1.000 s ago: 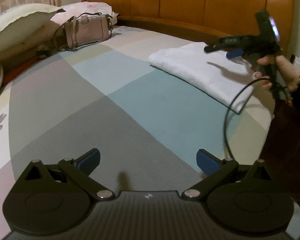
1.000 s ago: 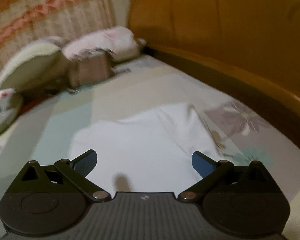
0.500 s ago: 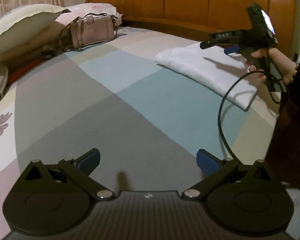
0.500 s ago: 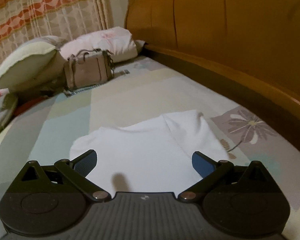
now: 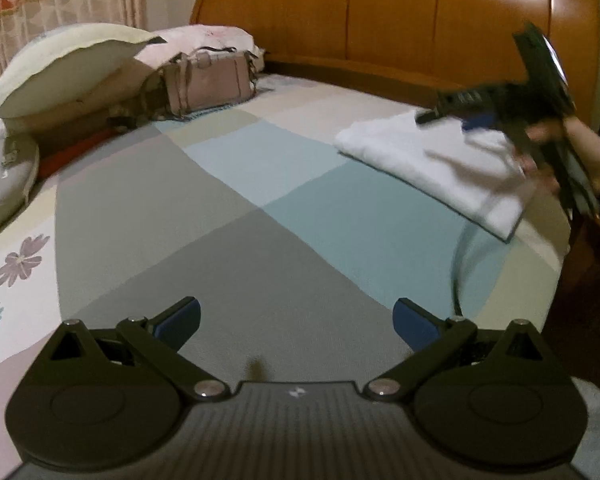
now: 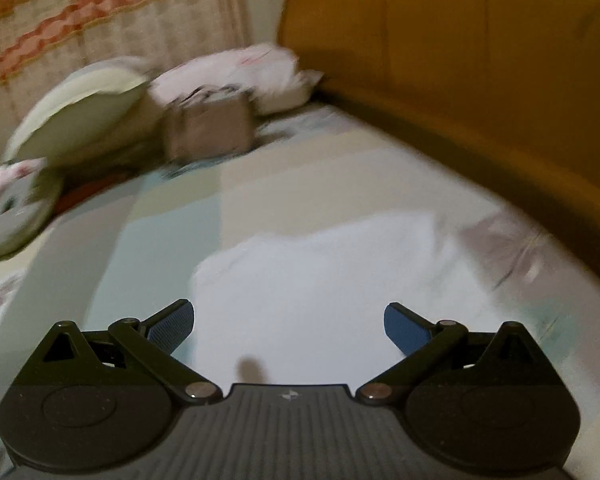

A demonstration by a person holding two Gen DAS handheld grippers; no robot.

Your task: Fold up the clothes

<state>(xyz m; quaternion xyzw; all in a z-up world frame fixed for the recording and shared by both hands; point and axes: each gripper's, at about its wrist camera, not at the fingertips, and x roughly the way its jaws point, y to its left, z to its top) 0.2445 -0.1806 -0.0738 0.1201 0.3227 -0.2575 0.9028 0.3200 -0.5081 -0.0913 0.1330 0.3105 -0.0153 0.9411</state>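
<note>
A: Left wrist view first. What do you log for the left gripper (image 5: 296,322)?

B: Fingers spread wide, blue pads far apart, nothing between them. It hangs over the grey and teal patches of the bedspread (image 5: 228,216), no cloth under it.

A: And the garment?

B: Folded white garment (image 5: 432,164) lies flat on the bedspread at the right side of the bed, near the wooden headboard (image 5: 400,20), well apart from the left gripper.

A: Is the right gripper (image 5: 460,114) visible here?

B: Yes, blurred. A hand (image 5: 572,148) holds it above the right end of the garment. One blue pad shows; finger spacing cannot be read from this view. A dark cable (image 5: 458,268) loops down beside the bed edge.

A: Other items?

B: Pink handbag (image 5: 208,80) at the far end, leaning against a pale pillow (image 5: 72,64) and a pink pillow (image 5: 208,36). Patterned curtain (image 5: 60,0) top left.

A: Right wrist view.

B: Heavy motion blur. Right gripper (image 6: 288,326) fingers released, pads spread wide, empty. The white garment (image 6: 320,272) lies directly ahead and beneath them; contact cannot be determined. Headboard (image 6: 460,60) to the right, handbag (image 6: 208,128) and pillows at the far end, curtain (image 6: 112,12) behind.
</note>
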